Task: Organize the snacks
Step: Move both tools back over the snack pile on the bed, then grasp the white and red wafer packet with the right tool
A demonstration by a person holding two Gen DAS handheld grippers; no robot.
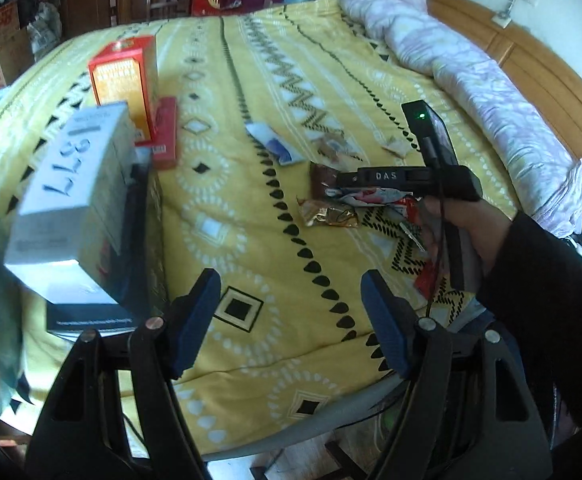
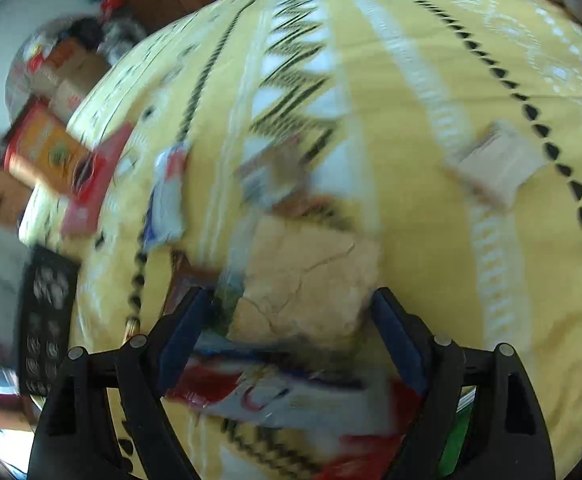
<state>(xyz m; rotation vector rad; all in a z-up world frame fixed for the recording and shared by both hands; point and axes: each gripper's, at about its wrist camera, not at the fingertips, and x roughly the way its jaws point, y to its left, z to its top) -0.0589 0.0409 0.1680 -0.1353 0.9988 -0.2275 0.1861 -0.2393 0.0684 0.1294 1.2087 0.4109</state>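
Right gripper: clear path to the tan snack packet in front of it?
Probably yes. The right gripper is open, and the tan snack packet lies between its blue pads, with nothing on top of it. The red-and-white wrapper lies just below. The view is blurred, so contact is unclear.

Bed, yellow patterned cover. Boxes stacked along left edge: orange box, red box, white "1877" box. Loose snack packets mid-bed toward right. Rolled quilt at headboard edge.
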